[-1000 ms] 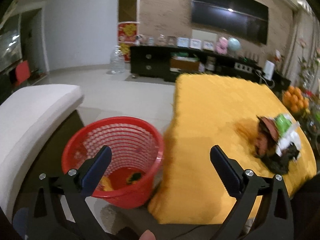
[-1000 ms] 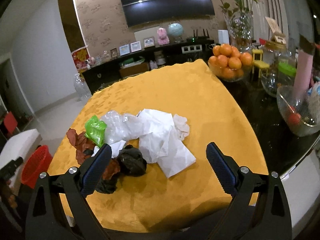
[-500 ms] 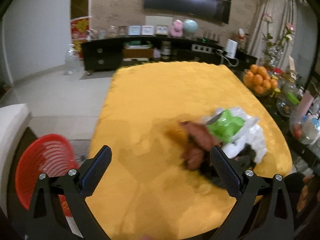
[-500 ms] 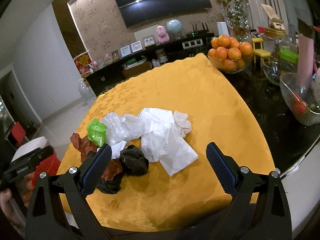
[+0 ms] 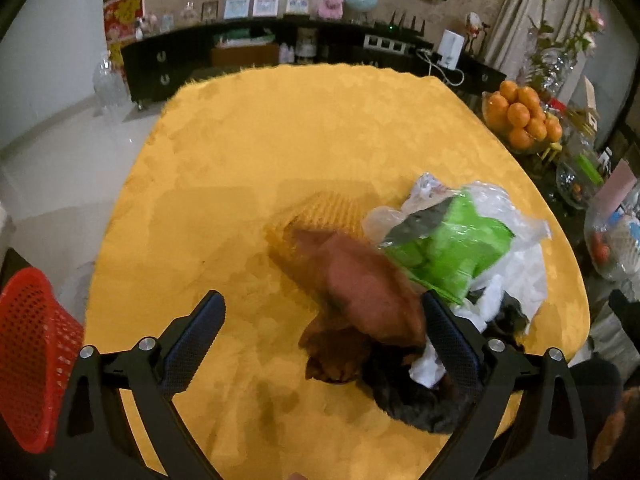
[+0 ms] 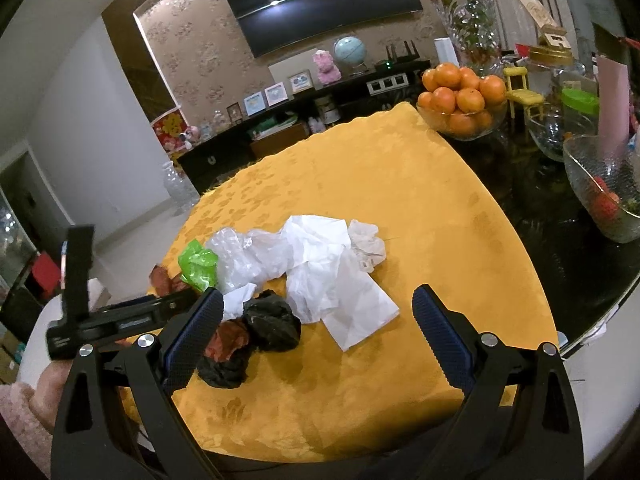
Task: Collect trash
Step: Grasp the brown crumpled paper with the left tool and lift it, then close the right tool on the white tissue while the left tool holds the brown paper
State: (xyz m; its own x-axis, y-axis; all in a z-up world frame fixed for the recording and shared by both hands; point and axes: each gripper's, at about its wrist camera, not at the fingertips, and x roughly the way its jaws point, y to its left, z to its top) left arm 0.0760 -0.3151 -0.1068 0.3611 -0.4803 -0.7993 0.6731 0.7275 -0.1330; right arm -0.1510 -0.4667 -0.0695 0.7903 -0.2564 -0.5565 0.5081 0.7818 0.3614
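Trash is lying heaped on the yellow tablecloth (image 6: 400, 208), toward the person's near-left corner, and the left gripper (image 5: 320, 332) is coming in over that end of the pile. Its jaws are spread wide and just beginning to close, with the crumpled reddish-brown wrapper (image 5: 372, 296) sitting between them but not yet pinched. Its right finger (image 5: 452, 336) is already nudging into the pile's edge.

To do this grab well, the gripper should probably be sinking lower so that both pads bracket the brown wad, not skimming its top, and closing slowly enough that the light scraps are not squirting sideways. Taking one lump at a time looks safer than scooping several, since the pieces are loose and overlapping. The red mesh basket (image 5: 28, 360) is waiting beside the table on the left, so the carry should be short.

The right gripper (image 6: 316, 332) is hovering over the near edge, jaws wide apart and holding nothing.

The pile itself is soft and springy: a bright green plastic wrapper (image 6: 198, 266), a cloudy clear plastic bag (image 6: 248, 252), flat creased white paper tissues (image 6: 332, 280) and a glossy black crumpled bag (image 6: 272, 320). All of it looks thin and crushable, likely to be compressing far before the pads are biting. The cloth is a woven damask with a faint leaf pattern, and could be bunching if snagged.
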